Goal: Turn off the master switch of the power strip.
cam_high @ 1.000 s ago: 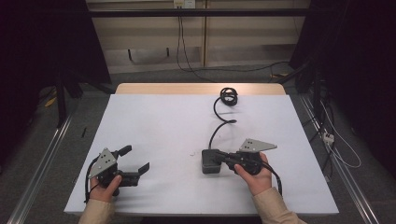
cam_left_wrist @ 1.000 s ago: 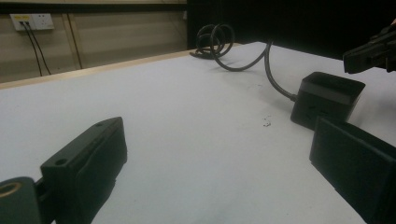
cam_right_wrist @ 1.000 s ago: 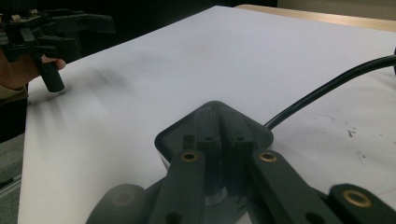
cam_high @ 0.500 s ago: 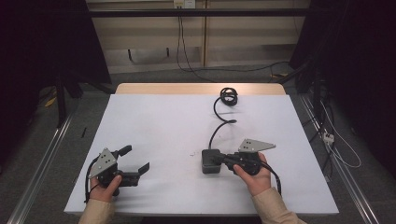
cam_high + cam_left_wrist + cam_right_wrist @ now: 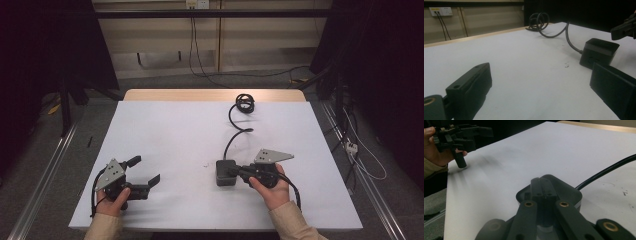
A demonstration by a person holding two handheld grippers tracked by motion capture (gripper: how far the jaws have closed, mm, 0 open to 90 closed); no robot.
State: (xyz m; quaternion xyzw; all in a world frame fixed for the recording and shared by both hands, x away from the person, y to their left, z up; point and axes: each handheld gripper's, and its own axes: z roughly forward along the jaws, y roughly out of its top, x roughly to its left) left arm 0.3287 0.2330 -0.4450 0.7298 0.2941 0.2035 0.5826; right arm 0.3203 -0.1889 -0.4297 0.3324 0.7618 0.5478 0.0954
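Note:
A black square box lies on the white table, right of the middle near the front. Its black cable runs back to a coil at the far edge. My right gripper points left at the box, jaws shut together. In the right gripper view the closed tips lie over the top of the box with nothing between them. My left gripper rests at the front left, jaws wide open and empty. The left gripper view looks across bare table toward the box.
A tiny speck lies on the sheet left of the box. A wooden strip edges the table's far side. Metal rails run along the floor on both sides. Loose cables trail on the floor at right.

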